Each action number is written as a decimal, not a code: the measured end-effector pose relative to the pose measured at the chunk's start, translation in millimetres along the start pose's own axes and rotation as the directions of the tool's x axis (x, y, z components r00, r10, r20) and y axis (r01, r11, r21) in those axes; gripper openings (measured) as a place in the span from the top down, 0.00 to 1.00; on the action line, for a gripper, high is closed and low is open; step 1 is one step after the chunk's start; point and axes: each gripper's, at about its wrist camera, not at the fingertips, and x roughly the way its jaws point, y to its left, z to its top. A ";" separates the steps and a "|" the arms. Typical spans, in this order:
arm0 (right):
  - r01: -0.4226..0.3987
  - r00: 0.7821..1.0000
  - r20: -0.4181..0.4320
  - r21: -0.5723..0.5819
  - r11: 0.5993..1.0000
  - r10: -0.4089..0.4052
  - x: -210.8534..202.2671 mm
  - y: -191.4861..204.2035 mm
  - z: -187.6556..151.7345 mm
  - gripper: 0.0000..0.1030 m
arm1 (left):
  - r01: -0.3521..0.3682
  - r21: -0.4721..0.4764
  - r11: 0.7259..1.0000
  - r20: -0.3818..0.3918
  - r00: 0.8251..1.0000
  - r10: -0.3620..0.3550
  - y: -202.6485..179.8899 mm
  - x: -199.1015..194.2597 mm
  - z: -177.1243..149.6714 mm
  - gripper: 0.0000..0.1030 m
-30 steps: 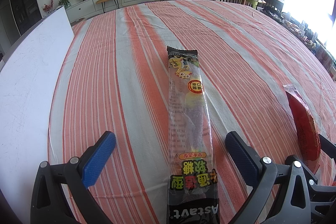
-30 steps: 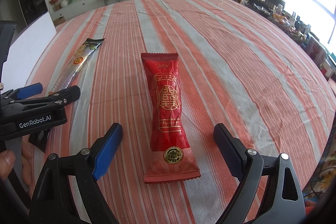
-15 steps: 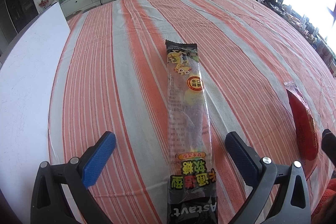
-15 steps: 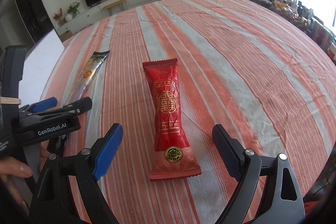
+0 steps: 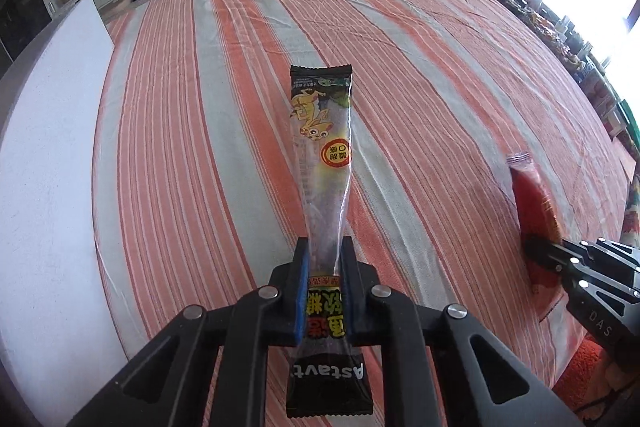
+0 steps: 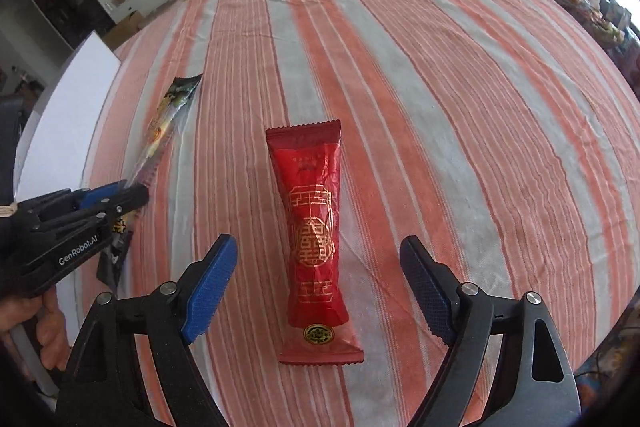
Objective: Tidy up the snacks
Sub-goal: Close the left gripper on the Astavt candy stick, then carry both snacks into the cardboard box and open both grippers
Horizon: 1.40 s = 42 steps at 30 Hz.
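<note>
Left wrist view: my left claw (image 5: 323,263) is clamping the candy pack (image 5: 324,131) near its printed end, having just been closing on it. The pack is sticking out ahead over the striped cloth (image 5: 180,147). The red pack (image 5: 534,203) is lying far right, with my right claw (image 5: 536,251) at its near end (side-on, grip unclear).

Right wrist view: my right claw (image 6: 318,247) has just been closing, yet its jaws are standing apart. The red pack (image 6: 314,211) is lying flat between them, untouched. At left, a hand (image 6: 44,319) is holding the left claw (image 6: 136,193), which is pinching the candy pack (image 6: 168,115).
</note>
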 end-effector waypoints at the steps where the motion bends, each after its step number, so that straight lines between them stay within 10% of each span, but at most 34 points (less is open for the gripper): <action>1: -0.020 1.000 -0.013 0.009 1.000 0.020 0.3 -1.0 -2.6 0.87 | 0.014 -0.008 1.000 0.029 0.999 -0.014 1.0 -10.7 -6.4 0.89; 5: -0.101 0.994 0.054 0.073 0.992 0.097 -26.2 -11.0 -13.7 0.87 | 0.152 -0.055 0.987 0.148 0.979 -0.143 1.6 -66.6 -36.7 0.89; 12: -0.297 0.936 0.195 -0.003 0.955 0.292 -119.1 41.4 9.5 0.87 | 0.353 -0.100 0.930 0.353 0.887 -0.298 43.0 -195.9 -69.3 0.89; 21: -0.519 0.817 0.111 -0.288 0.805 0.566 -166.3 237.4 39.5 0.87 | 0.037 -0.315 0.948 0.442 0.890 0.112 196.0 -278.8 -88.1 0.88; 26: -0.489 0.840 0.042 -0.373 0.789 0.541 -119.9 311.9 38.1 0.84 | -0.137 -0.392 0.909 0.314 0.910 0.272 247.6 -237.6 -106.6 0.81; 28: -0.463 0.860 0.018 -0.394 0.794 0.511 -94.9 328.6 36.3 0.62 | -0.183 -0.386 0.904 0.271 0.914 0.301 252.5 -218.7 -109.7 0.63; 30: -0.443 0.876 0.000 -0.396 0.804 0.482 -76.4 332.6 32.3 0.36 | -0.213 -0.394 0.894 0.255 0.909 0.329 250.2 -206.7 -114.2 0.19; 34: -0.411 0.882 0.046 -0.408 0.815 0.468 -82.0 313.4 27.4 0.37 | -0.198 -0.406 0.892 0.313 0.887 0.340 244.2 -209.8 -127.5 0.13; 42: -0.215 0.907 0.197 -0.543 0.812 0.373 -128.6 305.8 11.5 0.21 | -0.330 -0.440 0.835 0.386 0.770 0.508 203.6 -253.5 -140.4 0.00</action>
